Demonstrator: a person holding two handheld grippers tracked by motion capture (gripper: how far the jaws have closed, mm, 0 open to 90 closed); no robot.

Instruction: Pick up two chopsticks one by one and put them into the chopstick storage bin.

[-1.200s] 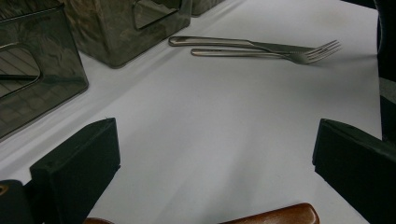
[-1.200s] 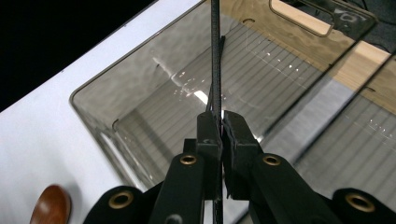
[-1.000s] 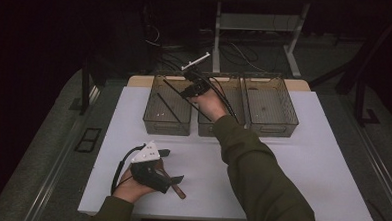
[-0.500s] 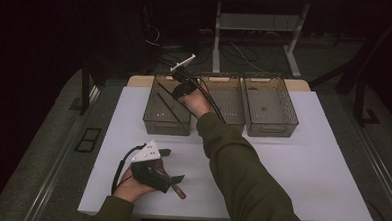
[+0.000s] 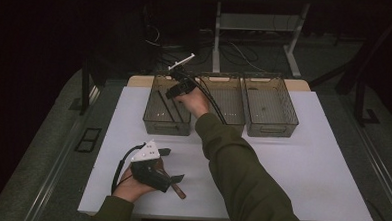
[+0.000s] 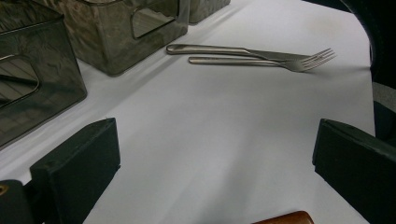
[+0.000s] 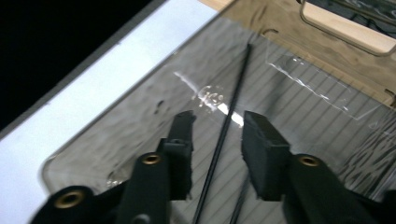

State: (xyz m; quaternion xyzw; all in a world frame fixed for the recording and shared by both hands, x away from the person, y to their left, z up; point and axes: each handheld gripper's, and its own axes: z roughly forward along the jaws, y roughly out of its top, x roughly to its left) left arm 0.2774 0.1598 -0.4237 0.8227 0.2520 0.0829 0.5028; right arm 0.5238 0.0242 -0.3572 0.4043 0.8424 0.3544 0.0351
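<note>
Chopsticks [image 7: 223,135], thin and black, are seen lying in the left-hand bin [image 5: 156,120] of three clear bins at the far side of the white table [image 5: 306,170]; in the right gripper view one stick runs up between the two black jaws, and no pad is seen pressing on it; the right gripper [image 5: 177,88] is held over that bin, its jaws parted a little, having just been opening, with the stick lying loose between them; a second stick is glimpsed beside the first near the bottom of that view, though its full length cannot be told. The left gripper [image 5: 169,164] is rested near the front edge of the table, well apart from the bins; its jaws are spread wide with nothing between them; a brown wooden handle [image 6: 285,218] is seen just below them. A knife [image 6: 224,50] and a fork [image 6: 280,61] are laid side by side on the table, near the bins, in the left gripper view.
</note>
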